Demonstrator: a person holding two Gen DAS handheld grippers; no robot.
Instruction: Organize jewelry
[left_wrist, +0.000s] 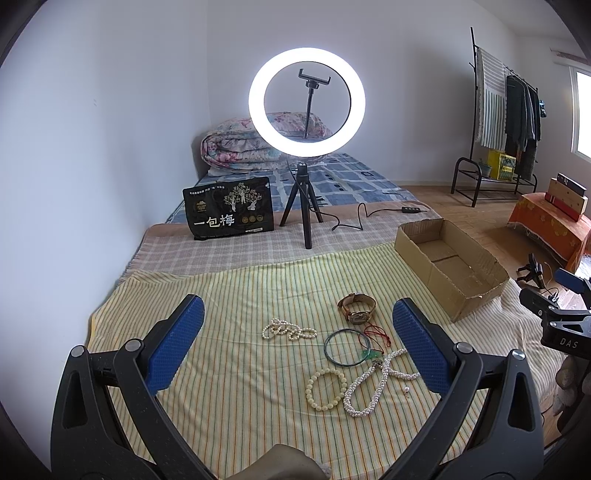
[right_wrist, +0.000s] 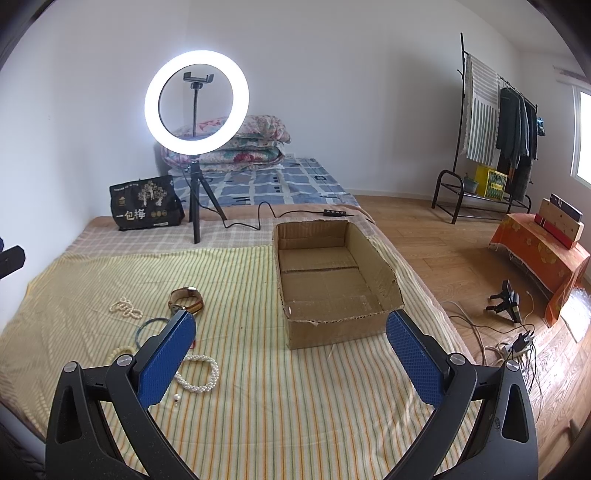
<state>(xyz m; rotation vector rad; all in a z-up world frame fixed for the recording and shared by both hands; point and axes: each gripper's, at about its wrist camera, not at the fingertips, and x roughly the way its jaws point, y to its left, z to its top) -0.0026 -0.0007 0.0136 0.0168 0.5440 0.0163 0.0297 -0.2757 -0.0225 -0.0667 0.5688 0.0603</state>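
Jewelry lies on a striped yellow cloth: a brown-strap watch, a small pearl strand, a green bangle, a cream bead bracelet, a white pearl necklace and a red cord. My left gripper is open and empty, held above the jewelry. My right gripper is open and empty, in front of an empty cardboard box. The watch and pearl necklace show left of it.
A lit ring light on a tripod and a black bag stand behind the cloth. A folded quilt lies at the back. A clothes rack, an orange-covered stand and floor cables are to the right.
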